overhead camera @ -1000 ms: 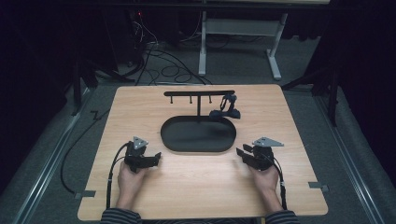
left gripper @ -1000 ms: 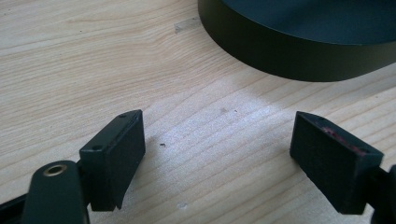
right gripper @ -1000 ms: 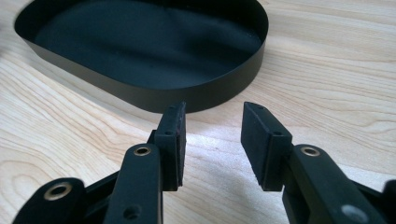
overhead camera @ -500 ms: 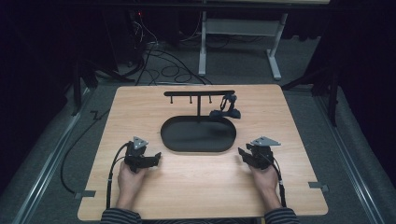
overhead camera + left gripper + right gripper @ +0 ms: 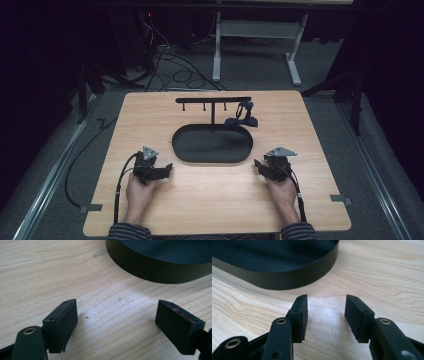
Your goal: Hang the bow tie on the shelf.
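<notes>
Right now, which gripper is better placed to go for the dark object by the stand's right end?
Right. The right gripper, jaws open and empty, sits on the same side as the dark object; the left gripper would cross the tray.

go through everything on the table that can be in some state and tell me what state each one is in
left gripper: open, nothing between the jaws.
right gripper: open, jaws just widened, nothing between them.
black oval tray: flat on the table, looks empty.
T-shaped stand: upright.
small dark object: hanging from the stand's right end.

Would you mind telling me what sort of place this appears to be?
Probably a lab or recording workspace: a wooden table on grey carpet, loose cables behind it, and a white desk frame against a dark backdrop.
</notes>
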The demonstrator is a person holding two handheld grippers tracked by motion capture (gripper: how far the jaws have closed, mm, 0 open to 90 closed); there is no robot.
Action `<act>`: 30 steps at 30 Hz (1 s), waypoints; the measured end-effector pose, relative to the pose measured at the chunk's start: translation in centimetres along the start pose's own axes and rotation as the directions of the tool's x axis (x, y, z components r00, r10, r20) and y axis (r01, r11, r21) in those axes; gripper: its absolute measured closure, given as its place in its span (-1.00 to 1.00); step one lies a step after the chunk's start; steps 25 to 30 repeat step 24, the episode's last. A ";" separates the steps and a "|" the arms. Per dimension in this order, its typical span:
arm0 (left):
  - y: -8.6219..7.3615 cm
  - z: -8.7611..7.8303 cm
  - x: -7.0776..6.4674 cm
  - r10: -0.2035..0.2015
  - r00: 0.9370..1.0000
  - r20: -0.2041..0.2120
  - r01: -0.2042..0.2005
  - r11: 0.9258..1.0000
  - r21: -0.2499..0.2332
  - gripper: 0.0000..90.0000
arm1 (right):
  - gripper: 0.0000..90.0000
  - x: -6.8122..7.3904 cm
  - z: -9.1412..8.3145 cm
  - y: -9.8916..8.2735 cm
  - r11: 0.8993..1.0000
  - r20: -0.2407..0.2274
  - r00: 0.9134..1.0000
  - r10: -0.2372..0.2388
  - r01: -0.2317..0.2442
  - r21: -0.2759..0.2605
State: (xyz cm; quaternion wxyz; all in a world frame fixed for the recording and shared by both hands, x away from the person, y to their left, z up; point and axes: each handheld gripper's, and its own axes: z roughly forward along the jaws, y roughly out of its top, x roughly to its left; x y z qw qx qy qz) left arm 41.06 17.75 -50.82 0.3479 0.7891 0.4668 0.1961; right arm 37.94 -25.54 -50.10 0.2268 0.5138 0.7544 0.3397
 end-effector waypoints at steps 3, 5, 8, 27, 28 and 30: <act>0.0 0.0 0.0 0.000 1.000 0.000 0.000 1.000 0.000 -0.59 | 0.17 0.3 0.2 0.0 1.000 0.005 1.000 -0.019 0.019 0.016; 0.0 0.0 0.0 0.000 1.000 0.000 0.000 1.000 0.000 -0.59 | 0.12 0.3 0.2 0.0 0.999 0.001 1.000 -0.028 0.028 0.018; 0.0 0.0 0.0 0.000 1.000 0.000 0.000 1.000 0.000 -0.59 | 0.07 0.3 0.2 0.0 0.999 0.004 1.000 -0.026 0.026 0.021; 0.0 0.0 0.0 0.001 1.000 0.002 -0.001 1.000 0.001 -0.59 | -0.02 0.4 0.2 0.0 0.999 0.002 1.000 -0.026 0.026 0.023; 0.0 0.0 0.0 0.001 1.000 0.002 -0.001 1.000 0.001 -0.59 | -0.02 0.4 0.2 0.0 0.999 0.002 1.000 -0.026 0.026 0.023; 0.0 0.0 0.0 0.001 1.000 0.002 -0.001 1.000 0.001 -0.59 | -0.02 0.4 0.2 0.0 0.999 0.002 1.000 -0.026 0.026 0.023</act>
